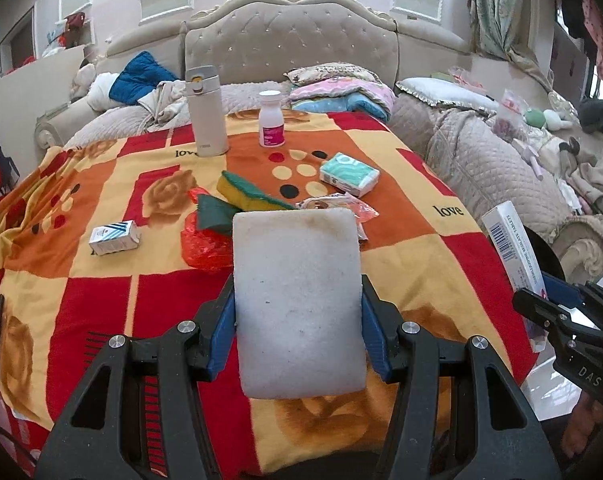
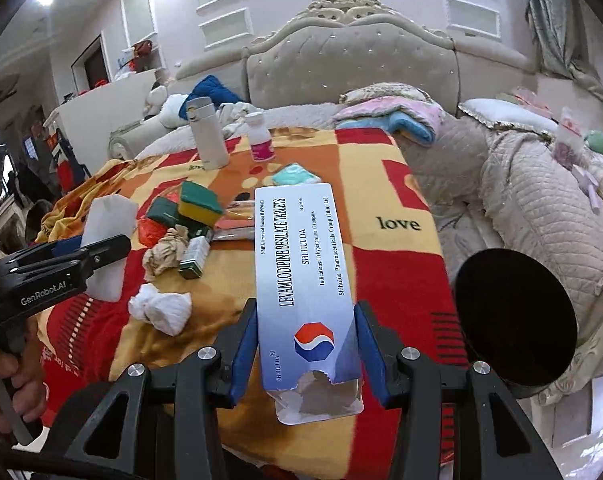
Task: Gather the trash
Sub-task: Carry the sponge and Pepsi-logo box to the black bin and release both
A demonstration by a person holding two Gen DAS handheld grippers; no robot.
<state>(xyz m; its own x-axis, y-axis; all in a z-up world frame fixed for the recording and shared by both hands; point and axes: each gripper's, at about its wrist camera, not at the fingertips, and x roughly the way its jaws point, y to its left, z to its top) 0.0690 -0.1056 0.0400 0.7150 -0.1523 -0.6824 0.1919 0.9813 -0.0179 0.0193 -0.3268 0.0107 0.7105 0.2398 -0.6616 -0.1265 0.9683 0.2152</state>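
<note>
My left gripper (image 1: 298, 328) is shut on a white sponge block (image 1: 297, 300), held upright above the patterned blanket (image 1: 101, 312). In the right wrist view that same white sponge block (image 2: 107, 236) shows at the left in the left gripper (image 2: 101, 254). My right gripper (image 2: 306, 344) is shut on a torn white tablet box (image 2: 301, 280); the tablet box (image 1: 509, 248) and right gripper (image 1: 549, 304) also appear at the right edge of the left wrist view. On the blanket lie a crumpled white tissue (image 2: 161, 308), a crumpled brown paper (image 2: 167, 252), a red plastic bag (image 1: 201, 244) and a small blue-striped box (image 1: 113, 237).
A thermos (image 1: 205, 112), a pill bottle (image 1: 271, 120), a tissue pack (image 1: 349, 174), a yellow-green sponge (image 1: 245, 192) and a snack wrapper (image 1: 341, 204) stand farther back. A padded headboard (image 1: 289, 40) is behind. A round black object (image 2: 513, 316) sits right of the bed. A quilted couch (image 1: 501, 168) flanks the right.
</note>
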